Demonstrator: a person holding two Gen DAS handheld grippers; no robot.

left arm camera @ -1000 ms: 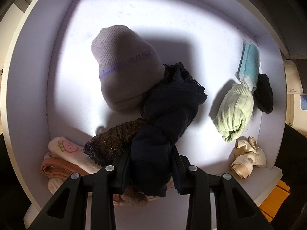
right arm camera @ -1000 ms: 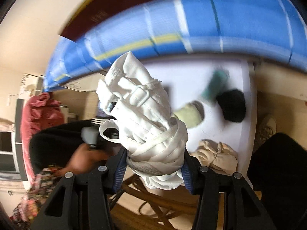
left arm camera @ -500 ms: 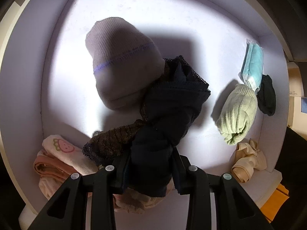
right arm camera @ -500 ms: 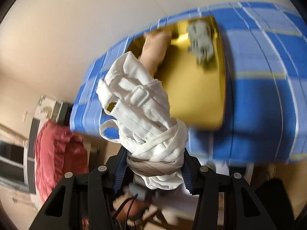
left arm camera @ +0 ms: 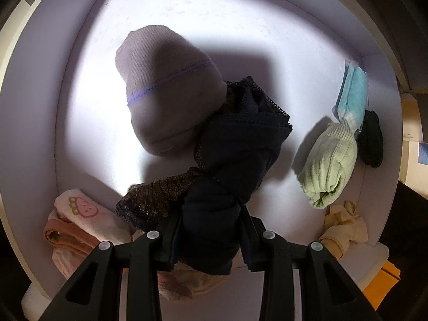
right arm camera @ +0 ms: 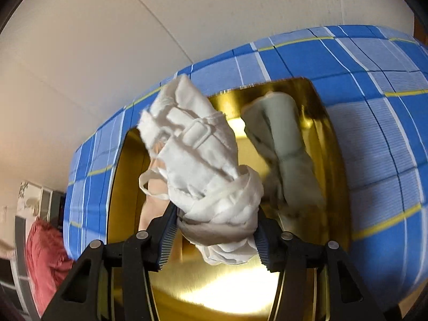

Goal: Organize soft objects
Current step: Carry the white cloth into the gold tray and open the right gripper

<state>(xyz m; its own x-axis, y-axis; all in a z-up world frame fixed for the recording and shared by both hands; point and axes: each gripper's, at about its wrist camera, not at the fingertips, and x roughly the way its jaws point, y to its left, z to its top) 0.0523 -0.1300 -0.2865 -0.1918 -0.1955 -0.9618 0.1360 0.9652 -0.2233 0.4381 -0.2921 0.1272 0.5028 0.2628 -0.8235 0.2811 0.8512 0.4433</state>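
Lace edges my navy garment (left arm camera: pixel 235 165), pinched tight in my left jaws above the white table (left arm camera: pixel 174 8), while my right jaws, just widening, still hug a strapped white bundle (right arm camera: pixel 203 165) over a gold tray (right arm camera: pixel 329 144); no writing readable.

Ahead of the left tongs (left arm camera: pixel 211 243) the grey beanie (left arm camera: pixel 165 91) blocks the middle of the white tray (left arm camera: pixel 187 8); bare floor lies beyond it and to its left. Socks and a mask pack (left arm camera: pixel 350 93) crowd the right wall. Below the right tongs (right arm camera: pixel 214 238), the gold tray (right arm camera: pixel 315 99) holds a pale-green roll (right arm camera: pixel 286 144) right; its near floor seems free.
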